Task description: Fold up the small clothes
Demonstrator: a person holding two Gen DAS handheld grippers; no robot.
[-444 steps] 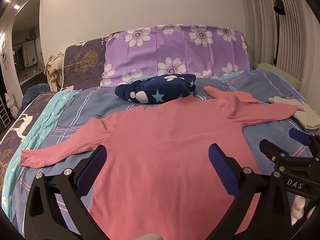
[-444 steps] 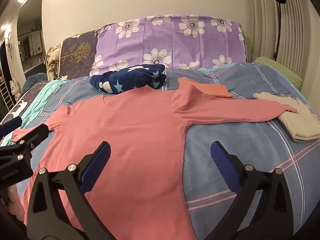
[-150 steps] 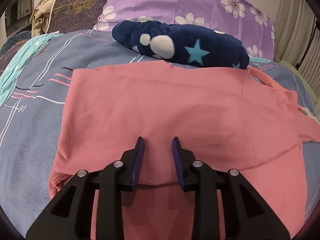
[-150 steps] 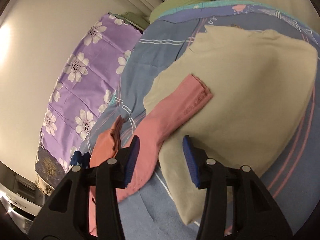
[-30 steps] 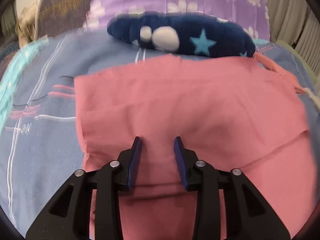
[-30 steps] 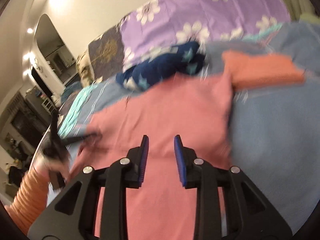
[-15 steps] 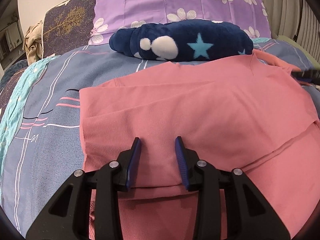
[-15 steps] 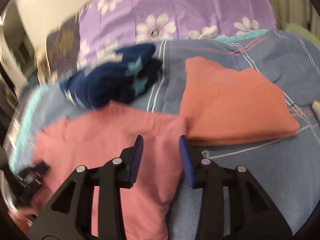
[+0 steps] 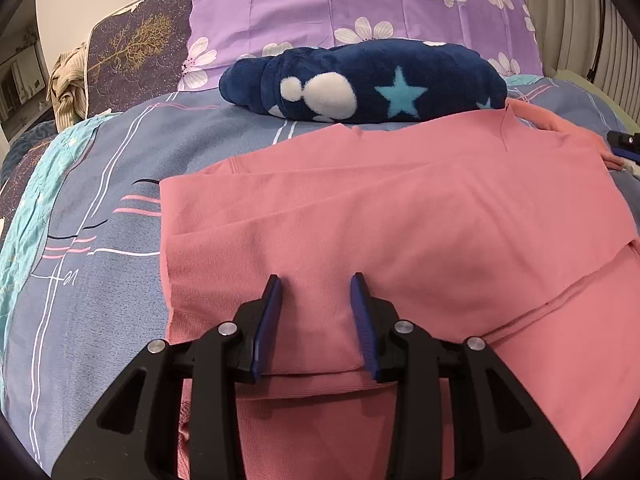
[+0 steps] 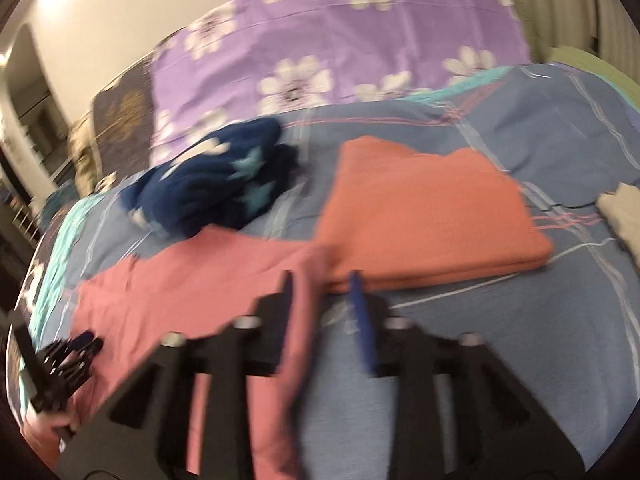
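Observation:
The pink long-sleeved shirt (image 9: 400,208) lies flat on the bed with both sleeves folded across its body. My left gripper (image 9: 316,280) hovers over the folded left sleeve near its cuff, jaws partly apart, with flat cloth beneath them and nothing pinched. In the blurred right wrist view, my right gripper (image 10: 320,276) is at the right edge of the shirt (image 10: 200,280). Its jaws are opening and a fold of that edge runs loose between them. The right gripper's tip (image 9: 624,144) shows at the far right of the left wrist view, and the left gripper (image 10: 68,352) shows at the lower left of the right wrist view.
A navy plush blanket with stars (image 9: 360,80) lies just behind the shirt's collar. A folded orange garment (image 10: 420,216) sits right of the shirt, touching its shoulder, with a cream garment (image 10: 624,216) further right. Purple flowered pillows (image 9: 360,0) line the headboard. The blue striped bed cover (image 9: 100,240) shows to the left.
My right gripper has swung right across the shirt to its right edge beside the orange garment, and its jaws have widened. The left gripper has stayed over the folded sleeve.

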